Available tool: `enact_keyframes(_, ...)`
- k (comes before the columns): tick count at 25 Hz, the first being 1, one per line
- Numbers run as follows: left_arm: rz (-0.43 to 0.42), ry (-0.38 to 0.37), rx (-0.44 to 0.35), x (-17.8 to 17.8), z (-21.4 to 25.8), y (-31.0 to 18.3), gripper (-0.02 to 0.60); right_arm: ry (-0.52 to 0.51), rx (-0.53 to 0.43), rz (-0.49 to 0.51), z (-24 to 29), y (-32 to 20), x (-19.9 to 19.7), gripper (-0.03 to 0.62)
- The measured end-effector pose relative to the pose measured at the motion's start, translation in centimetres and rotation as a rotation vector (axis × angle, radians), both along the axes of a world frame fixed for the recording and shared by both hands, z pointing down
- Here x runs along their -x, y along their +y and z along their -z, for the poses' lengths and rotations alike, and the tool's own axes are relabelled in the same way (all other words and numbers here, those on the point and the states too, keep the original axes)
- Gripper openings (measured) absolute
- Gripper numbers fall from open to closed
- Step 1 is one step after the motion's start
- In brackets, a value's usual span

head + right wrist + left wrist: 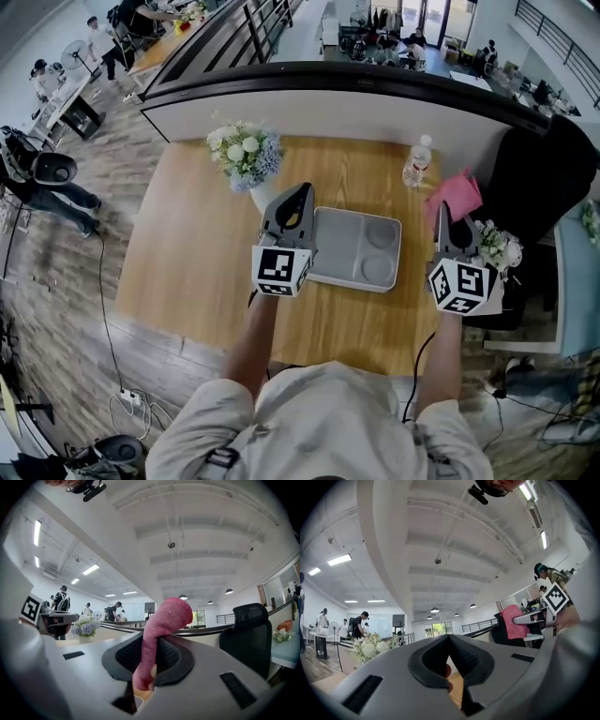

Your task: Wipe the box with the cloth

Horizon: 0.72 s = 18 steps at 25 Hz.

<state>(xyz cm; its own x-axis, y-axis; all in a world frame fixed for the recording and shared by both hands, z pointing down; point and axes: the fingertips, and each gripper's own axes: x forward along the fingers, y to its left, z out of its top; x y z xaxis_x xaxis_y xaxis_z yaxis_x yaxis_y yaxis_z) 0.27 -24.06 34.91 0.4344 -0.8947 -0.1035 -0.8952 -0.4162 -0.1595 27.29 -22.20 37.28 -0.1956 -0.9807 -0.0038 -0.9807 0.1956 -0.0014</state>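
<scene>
My right gripper (pixel 152 644) is clamped on the pink terry cloth (pixel 164 616), which sticks up past the jaw tips as a soft folded tuft. My left gripper (pixel 450 641) has its jaws pressed together with nothing between them.

In the head view the pale grey plastic box (pixel 342 244), a shallow tray with one wide compartment and two round wells, lies flat at the centre of the light wooden table (pixel 187 253). My left gripper sits at its left edge, and the cloth hangs right of it, apart from it.

I judge that wiping has not begun. To do it well I should:
- tip my right gripper down so the tuft, not the hard jaw tips, meets the plastic;
- keep the grip firm;
- use my left gripper to steady the rim, since a light tray will likely slide.

By my count:
- one box
- one cloth
- two grippers
- one clear plastic water bottle (pixel 417 161), above the box
- two flower bunches: a white-and-blue bunch (pixel 246 152) at upper left and a white bunch (pixel 497 246) at the right edge
</scene>
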Motion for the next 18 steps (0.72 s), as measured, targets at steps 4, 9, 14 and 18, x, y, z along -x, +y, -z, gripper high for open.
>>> enact_keyframes(4, 0.005, 0.039, 0.003, 1.1, 0.2, -0.6, 0.013, 0.032, 0.004, 0.006, 0.0, 0.1, 1.5, 0.066)
enact_keyframes(9, -0.029, 0.052, 0.0, 1.2, 0.1, -1.1, 0.012, 0.031, 0.016, 0.01, -0.3, -0.2, 2.0, 0.066)
enact_keyframes(14, -0.036, 0.05, 0.015, 1.4, -0.7, -1.6, 0.012, 0.028, 0.03, 0.021, -1.1, -0.4, 2.3, 0.064)
enact_keyframes(18, -0.049, 0.055, 0.026, 1.4, -1.3, -1.8, 0.012, 0.051, 0.057, 0.033, -1.9, -0.8, 2.8, 0.064)
